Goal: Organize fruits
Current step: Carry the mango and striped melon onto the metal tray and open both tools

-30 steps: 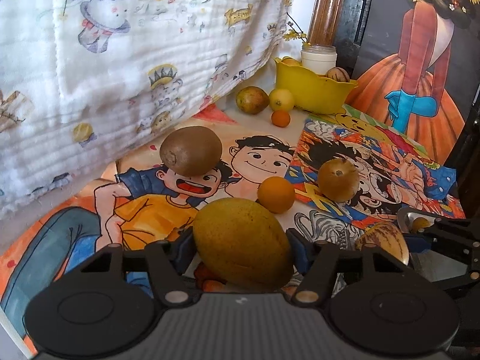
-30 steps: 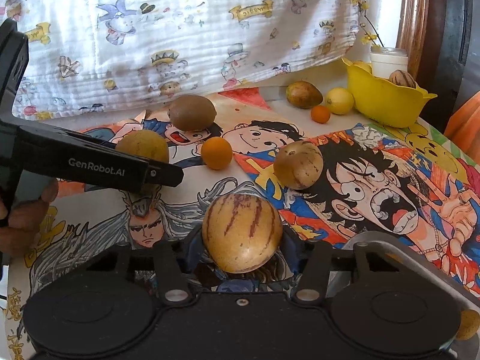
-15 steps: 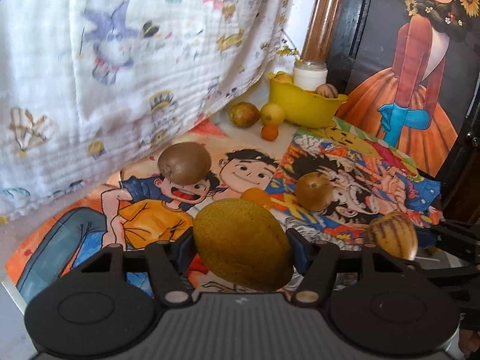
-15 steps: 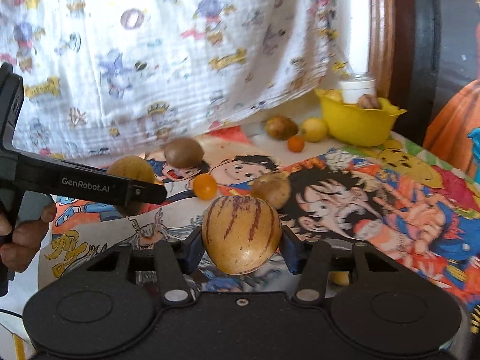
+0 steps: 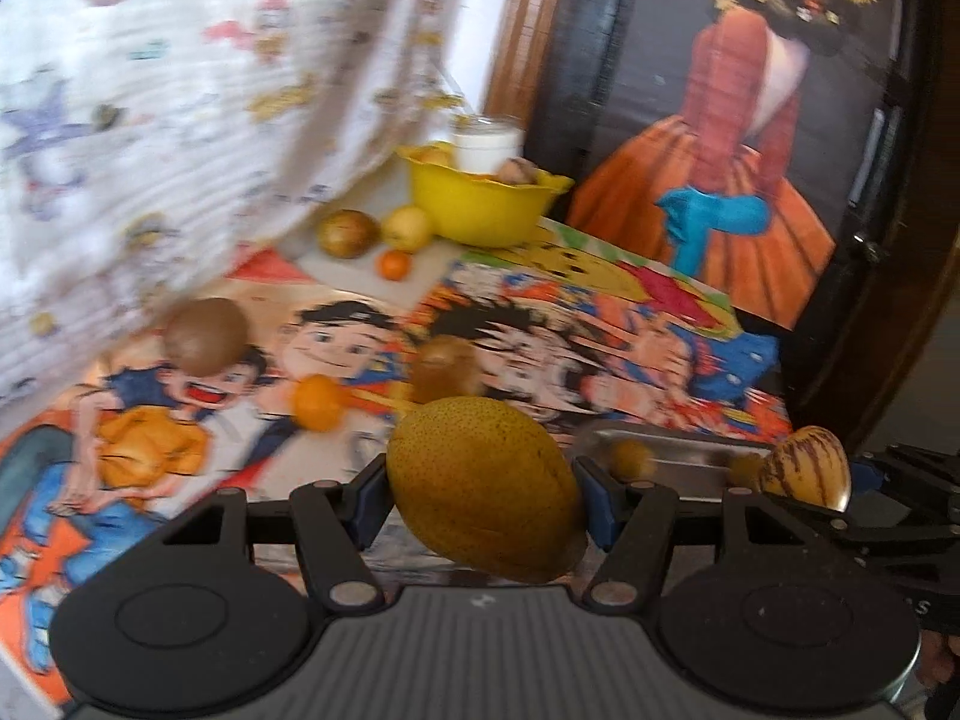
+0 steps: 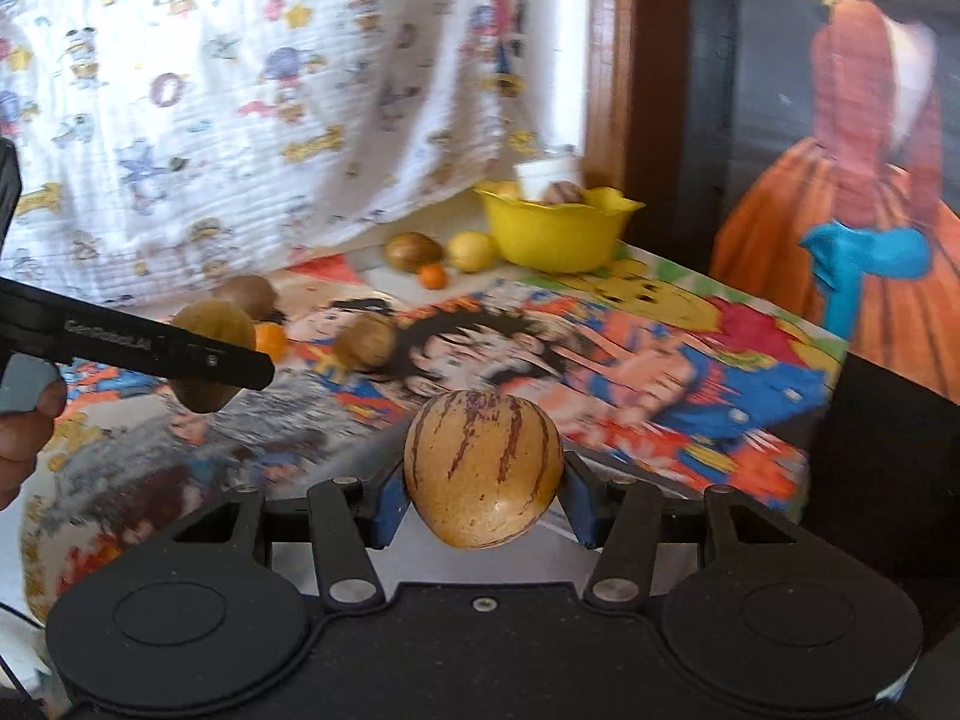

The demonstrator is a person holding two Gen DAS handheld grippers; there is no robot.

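A brown kiwi (image 5: 206,336) lies at the far left of the cartoon-printed mat (image 5: 252,420), under the hanging white printed cloth (image 5: 150,120). Right of it an orange (image 5: 318,402) rests on the mat, and a blurred brown fruit (image 5: 444,367) sits just beyond. At the back, a speckled round fruit (image 5: 348,233), a lemon (image 5: 408,227) and a small tangerine (image 5: 394,264) are grouped just beside the yellow bowl (image 5: 480,210), which holds more fruit in front of a white jar (image 5: 486,147).

In the middle of the left wrist view the left gripper (image 5: 483,501) clamps a large speckled yellow-green mango (image 5: 480,480) between its blue pads, clear of the mat. Further right a metal tray (image 5: 678,453) holds a small round fruit (image 5: 630,457). At the right edge the right gripper (image 6: 483,495) grips a tan striped melon-like fruit (image 6: 483,468) pad to pad, also lifted off the table

From the right wrist view, a hand (image 6: 24,438) shows at the far left edge, with the left gripper's black arm crossing in front of the mango there
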